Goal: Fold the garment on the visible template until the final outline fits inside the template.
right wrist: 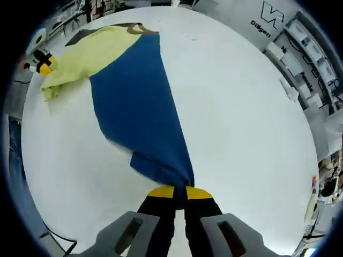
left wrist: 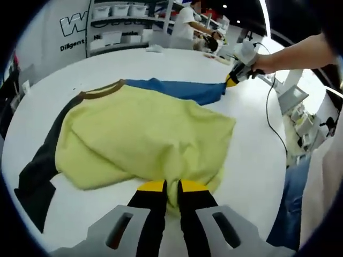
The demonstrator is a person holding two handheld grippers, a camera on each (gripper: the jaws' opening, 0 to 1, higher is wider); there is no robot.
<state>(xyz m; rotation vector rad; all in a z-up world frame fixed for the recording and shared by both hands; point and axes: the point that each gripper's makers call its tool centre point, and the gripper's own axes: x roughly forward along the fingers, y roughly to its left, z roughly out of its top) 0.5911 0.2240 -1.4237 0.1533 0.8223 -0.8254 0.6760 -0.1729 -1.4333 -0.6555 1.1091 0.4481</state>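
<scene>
- The garment (left wrist: 144,136), a shirt with a yellow body, one blue sleeve (right wrist: 139,112) and one dark sleeve (left wrist: 40,171), lies on the round white bench (left wrist: 252,160), bunched and only partly folded.
- The left claw (left wrist: 171,187) is clamped on the yellow hem at the near edge, with cloth pinched between its yellow tips.
- The right claw (right wrist: 179,191) is clamped on the end of the blue sleeve, which is drawn out long and flat across the bench; in the left gripper view it shows at (left wrist: 231,81), held by a person's arm (left wrist: 300,53).
- No template outline can be made out under or around the cloth, so fit cannot be judged; the spread sleeves suggest most of the folding is left.
- The dark sleeve trails off toward the bench edge and will likely need bringing in.
- Around: shelving with bins (left wrist: 120,21), a cable (left wrist: 273,118) along the bench, and another person (left wrist: 187,21) at a far station. Nothing lies on the bench near the garment.
</scene>
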